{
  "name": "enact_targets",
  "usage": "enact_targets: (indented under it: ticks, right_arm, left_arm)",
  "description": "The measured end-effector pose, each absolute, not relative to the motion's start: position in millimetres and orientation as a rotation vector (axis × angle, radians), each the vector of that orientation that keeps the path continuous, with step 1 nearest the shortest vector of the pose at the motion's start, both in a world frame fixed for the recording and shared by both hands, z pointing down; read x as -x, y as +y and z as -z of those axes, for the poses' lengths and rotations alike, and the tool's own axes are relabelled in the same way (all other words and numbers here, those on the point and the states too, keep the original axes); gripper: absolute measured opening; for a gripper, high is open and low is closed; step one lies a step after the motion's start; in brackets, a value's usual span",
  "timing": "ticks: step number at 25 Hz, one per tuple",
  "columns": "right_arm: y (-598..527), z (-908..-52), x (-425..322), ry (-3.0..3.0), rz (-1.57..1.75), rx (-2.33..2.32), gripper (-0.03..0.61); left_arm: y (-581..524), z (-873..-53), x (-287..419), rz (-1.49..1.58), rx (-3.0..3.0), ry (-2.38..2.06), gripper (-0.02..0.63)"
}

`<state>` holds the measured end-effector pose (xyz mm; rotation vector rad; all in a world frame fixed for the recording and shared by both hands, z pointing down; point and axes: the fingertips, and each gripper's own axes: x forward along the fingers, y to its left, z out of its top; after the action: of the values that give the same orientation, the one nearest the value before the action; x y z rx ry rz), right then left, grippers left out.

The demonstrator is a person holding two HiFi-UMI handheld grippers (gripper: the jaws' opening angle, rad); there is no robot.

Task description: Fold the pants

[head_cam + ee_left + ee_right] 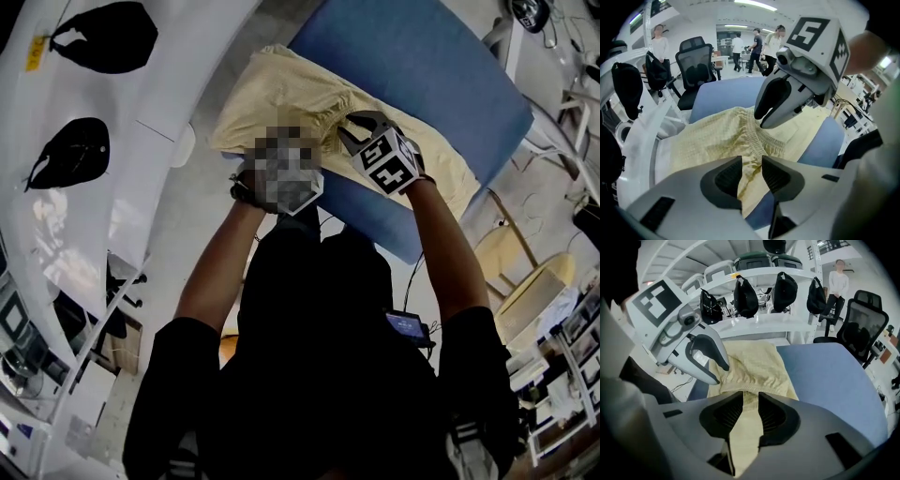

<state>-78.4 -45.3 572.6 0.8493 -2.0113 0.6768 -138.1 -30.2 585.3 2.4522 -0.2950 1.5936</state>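
Note:
Pale yellow pants [281, 89] lie crumpled on a blue padded table [422, 66], their elastic waistband toward me. Both grippers sit side by side at that waistband. In the left gripper view, the left gripper [751, 161] has yellow fabric [712, 140] filling the narrow gap between its pads. In the right gripper view, the right gripper [750, 399] likewise pinches the waistband fabric [757, 362]. In the head view the right gripper [361, 131] shows above its marker cube, while a mosaic patch covers the left gripper. The pant legs run away across the table.
A white curved rack [141, 103] with black bags [745, 296] stands beyond the table's left side. Black office chairs [696, 63] [865, 324] and several standing people [757, 44] are farther off. A tan seat [525, 272] and cables lie at the right.

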Motion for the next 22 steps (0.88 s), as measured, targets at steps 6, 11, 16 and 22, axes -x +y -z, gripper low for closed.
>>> enact_targets:
  ticks: [6,11,16,22]
  right_arm:
    - [-18.0,-590.8,99.1,-2.031,-0.759,-0.764,0.1]
    - [-8.8,-596.1,98.7,-2.022,-0.757,-0.772,0.094]
    - [-9.1,-595.2,94.7,-2.02,-0.752,-0.772,0.094]
    - [-4.4,-600.0,98.8,-2.004,-0.675,-0.736,0.087]
  left_arm:
    - [-21.9,-612.8,136.0,-1.857,-2.503,-0.025,0.133]
    - [-17.3,-614.6,129.7,-1.859,-2.513,0.048,0.167]
    - [-17.6,-613.9,125.7,-1.785,-2.46,0.017,0.173]
    - [-16.3,-611.9,129.1,-1.778,-2.438,0.042,0.081]
